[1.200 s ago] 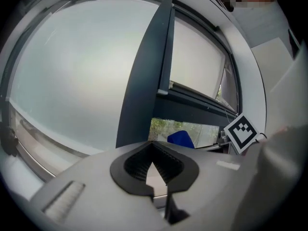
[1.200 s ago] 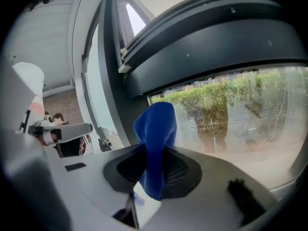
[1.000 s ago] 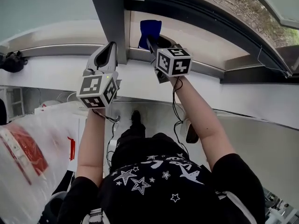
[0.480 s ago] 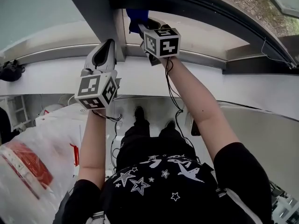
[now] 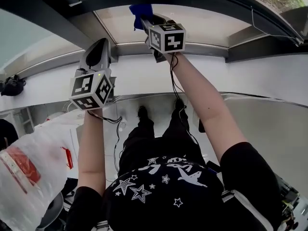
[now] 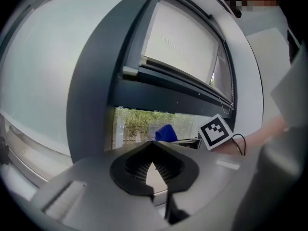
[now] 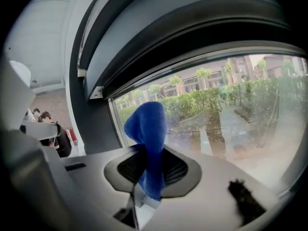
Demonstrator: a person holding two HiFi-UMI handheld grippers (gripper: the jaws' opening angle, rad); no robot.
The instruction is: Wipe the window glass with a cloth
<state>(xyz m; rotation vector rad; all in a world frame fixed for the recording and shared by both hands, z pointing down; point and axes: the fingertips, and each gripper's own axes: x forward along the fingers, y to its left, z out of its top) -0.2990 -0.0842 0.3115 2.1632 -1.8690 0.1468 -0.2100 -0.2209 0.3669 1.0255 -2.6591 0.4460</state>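
Note:
The blue cloth (image 5: 140, 9) is pinched in my right gripper (image 5: 146, 19), which is shut on it and held up against the window glass (image 5: 207, 25). In the right gripper view the cloth (image 7: 147, 124) stands up from between the jaws of the right gripper (image 7: 150, 150), close to the pane (image 7: 231, 114), with trees and buildings outside. My left gripper (image 5: 98, 49) is lower and to the left, by the dark frame, shut with nothing in it. In the left gripper view its jaws (image 6: 153, 150) meet at the tips, and beyond them I see the cloth (image 6: 166, 133).
A dark window post (image 5: 53, 20) runs diagonally left of the pane. A white sill (image 5: 240, 76) lies below the glass. A plastic bag with red print (image 5: 24, 167) sits at the lower left. People stand in the background (image 7: 48, 129).
The right gripper has carried the cloth higher on the glass. The head view has tilted, so the post now slants to the left. The left gripper has stayed near the frame.

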